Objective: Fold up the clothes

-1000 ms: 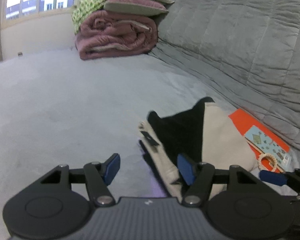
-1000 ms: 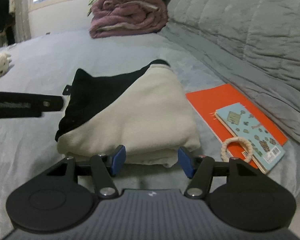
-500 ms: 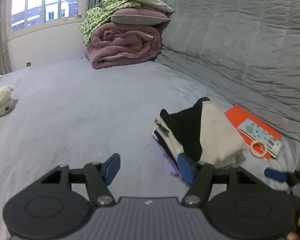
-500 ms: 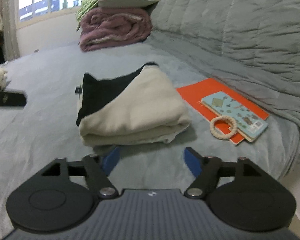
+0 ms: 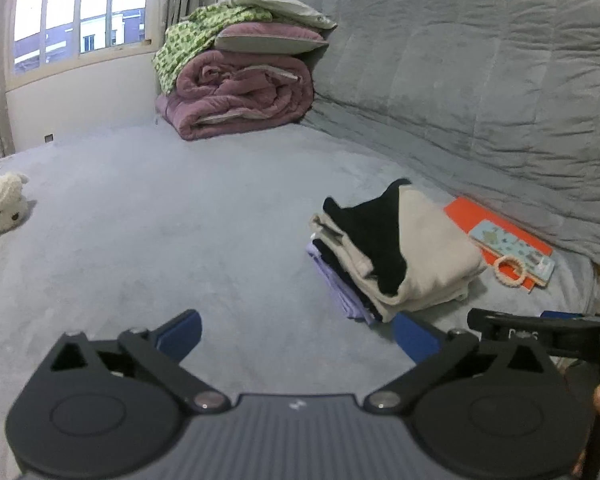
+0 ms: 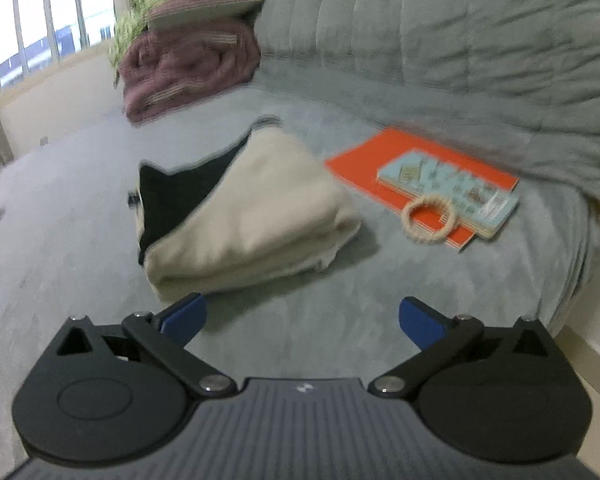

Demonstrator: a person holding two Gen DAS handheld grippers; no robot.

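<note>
**A:** Which step was in hand?

**B:** I judged it the end of a fold. The folded cream-and-black garment (image 5: 412, 248) lay on top of a small stack, over a dark piece and a pale lilac folded cloth (image 5: 336, 280), on the grey plush bed cover (image 5: 180, 240), just beside the orange flat folder (image 6: 364, 164) with the pale blue patterned booklet (image 6: 448, 188) and the cream braided ring (image 6: 428, 218).

**A:** And the tongs?

**B:** Both let go. The left gripper (image 5: 296, 334) had its jaws opening, nothing between them but bed cover. The right gripper (image 6: 300, 318) likewise was opening, with the garment ahead of its blue pads (image 6: 184, 316), not touched.

**A:** So what did the next move call for?

**B:** Probably another garment to fold, though none lay loose in either view. Only the rolled mauve quilt (image 5: 240, 96) and a white plush toy (image 5: 2, 206) sat well apart. Otherwise the stack seemed finished; perhaps its edges wanted squaring.
</note>
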